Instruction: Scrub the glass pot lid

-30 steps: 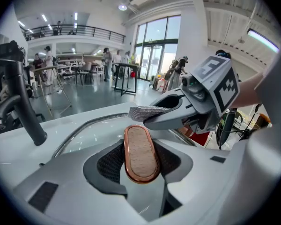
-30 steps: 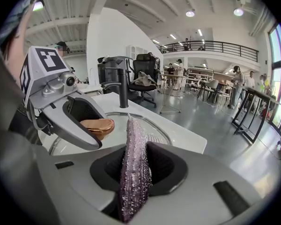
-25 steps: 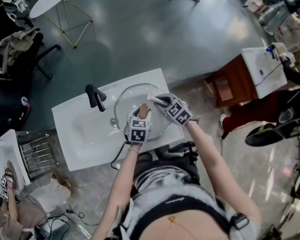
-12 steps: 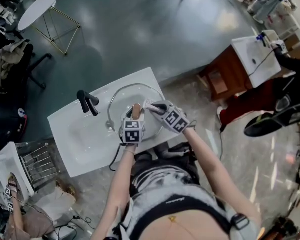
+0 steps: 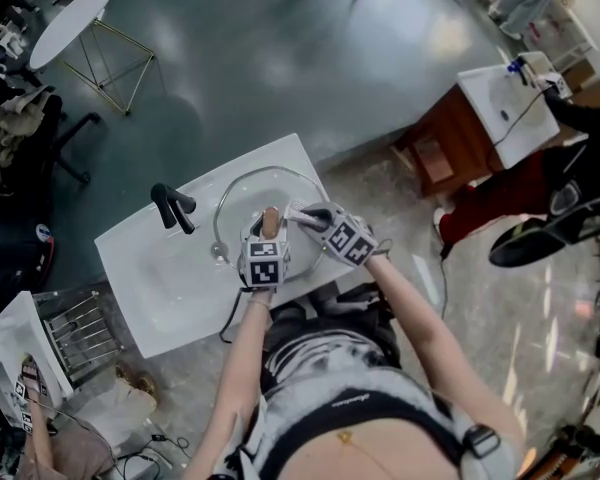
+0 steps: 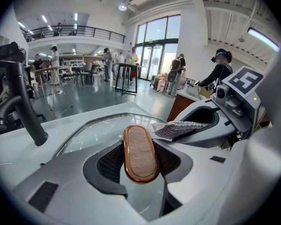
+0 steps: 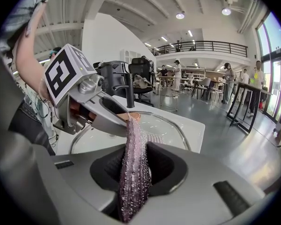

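One glass pot lid [image 5: 250, 190] is resting over the sink [image 5: 150, 288] basin. The left gripper [image 5: 268, 230] is clamping its handle [image 6: 140, 153], and the right gripper [image 5: 302, 213] is pinching a mesh cloth [image 7: 132, 163] on the glass. Scrubbing hard is likely risking the lid twisting loose.

The black faucet [image 5: 170, 206] stands upright on the white surface [image 5: 140, 308], just left of the glass lid [image 5: 245, 188], and blocks passage on that side. The left tongs [image 5: 269, 233], closed on the lid handle [image 5: 270, 218], and the right tongs [image 5: 298, 213], closed on the scrubbing cloth [image 7: 133, 163], crowd the lid's near right part, close beside each other. The lid's far and left glass lies uncovered. The basin [image 5: 185, 268] to the near left offers open room. Past the far edge lies open floor [image 5: 280, 68].
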A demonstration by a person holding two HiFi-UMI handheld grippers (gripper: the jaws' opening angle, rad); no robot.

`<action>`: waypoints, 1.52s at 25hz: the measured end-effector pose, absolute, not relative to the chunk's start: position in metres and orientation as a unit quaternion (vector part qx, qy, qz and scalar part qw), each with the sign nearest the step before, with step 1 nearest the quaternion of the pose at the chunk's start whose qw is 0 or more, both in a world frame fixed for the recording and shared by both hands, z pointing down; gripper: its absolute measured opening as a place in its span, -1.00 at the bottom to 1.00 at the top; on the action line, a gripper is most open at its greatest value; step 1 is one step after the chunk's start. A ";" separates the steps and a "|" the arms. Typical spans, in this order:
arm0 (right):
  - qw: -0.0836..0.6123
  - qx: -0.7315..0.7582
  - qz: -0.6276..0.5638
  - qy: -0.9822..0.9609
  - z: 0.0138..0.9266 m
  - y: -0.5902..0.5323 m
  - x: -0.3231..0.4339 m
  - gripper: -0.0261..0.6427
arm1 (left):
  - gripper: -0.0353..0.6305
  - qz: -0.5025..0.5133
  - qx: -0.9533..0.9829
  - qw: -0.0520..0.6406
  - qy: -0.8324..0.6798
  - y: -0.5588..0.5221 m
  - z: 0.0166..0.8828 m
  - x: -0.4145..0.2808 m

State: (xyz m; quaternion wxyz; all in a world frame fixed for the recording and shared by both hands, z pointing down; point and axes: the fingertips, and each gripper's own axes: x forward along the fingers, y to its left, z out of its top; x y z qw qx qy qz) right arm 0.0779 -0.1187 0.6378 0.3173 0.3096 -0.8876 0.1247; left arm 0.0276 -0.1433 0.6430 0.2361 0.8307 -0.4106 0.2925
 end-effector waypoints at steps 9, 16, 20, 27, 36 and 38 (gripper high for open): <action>0.334 0.298 0.116 -0.887 0.637 -0.148 0.072 -0.63 | -0.35 0.292 0.831 0.236 -0.411 -0.143 0.642 0.029; 0.356 0.274 0.098 -0.888 0.638 -0.173 0.059 -0.63 | -0.35 0.293 0.830 0.233 -0.414 -0.143 0.644 0.030; 0.367 0.252 0.090 -0.891 0.638 -0.185 0.050 -0.63 | -0.35 0.291 0.828 0.244 -0.413 -0.141 0.650 0.031; 0.385 0.223 0.075 -0.892 0.640 -0.203 0.027 -0.63 | -0.35 0.285 0.832 0.233 -0.415 -0.144 0.648 0.033; 0.408 0.161 0.064 -0.897 0.642 -0.214 -0.008 -0.63 | -0.35 0.284 0.832 0.234 -0.415 -0.144 0.647 0.033; 0.411 0.147 0.065 -0.897 0.642 -0.215 -0.014 -0.63 | -0.35 0.287 0.831 0.236 -0.415 -0.143 0.647 0.033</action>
